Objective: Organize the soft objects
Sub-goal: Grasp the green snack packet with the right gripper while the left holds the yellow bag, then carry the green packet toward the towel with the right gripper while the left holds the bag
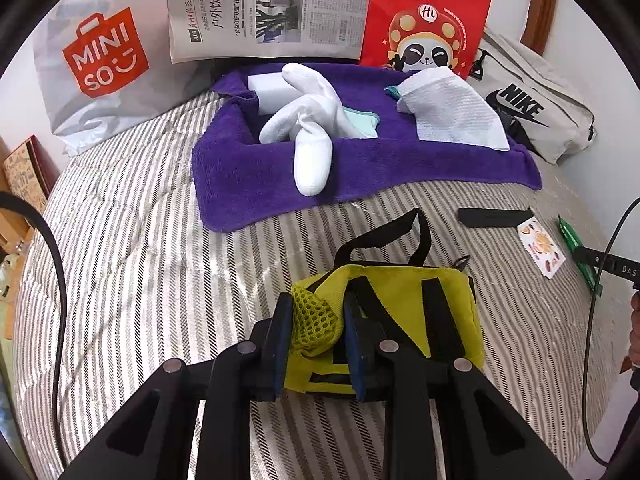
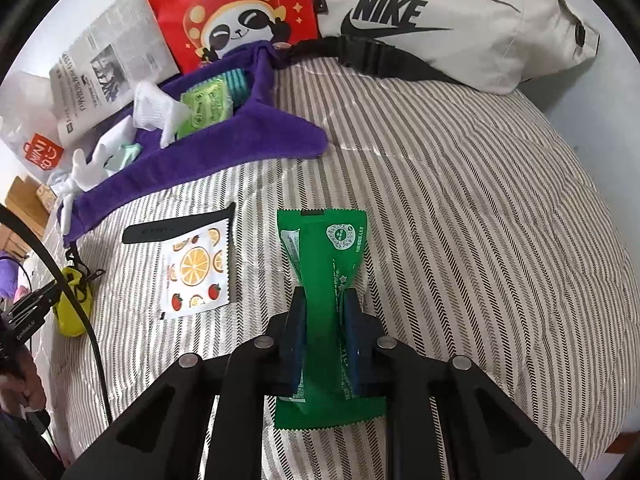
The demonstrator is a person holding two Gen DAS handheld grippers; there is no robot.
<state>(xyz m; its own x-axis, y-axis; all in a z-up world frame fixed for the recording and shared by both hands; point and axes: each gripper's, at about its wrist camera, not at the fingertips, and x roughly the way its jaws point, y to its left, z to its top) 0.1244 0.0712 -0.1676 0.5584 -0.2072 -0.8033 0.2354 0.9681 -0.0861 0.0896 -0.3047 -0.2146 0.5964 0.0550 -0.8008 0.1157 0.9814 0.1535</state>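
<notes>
right gripper pinching green packet, long axis running straight ahead toward purple towel tray near bed's far edge; left gripper clamped on yellow pouch.

Right gripper pinching green packet on striped bedding, fruit-print sachet beside it

— What sort of place is this?
— A home bedroom. Beneath the jaws lies a grey-and-white striped quilted bedspread.
— What else shows it?
— Far ahead of them, a white Miniso shopping bag, a folded newspaper and a beige Nike waist bag lean against the wall.
</notes>
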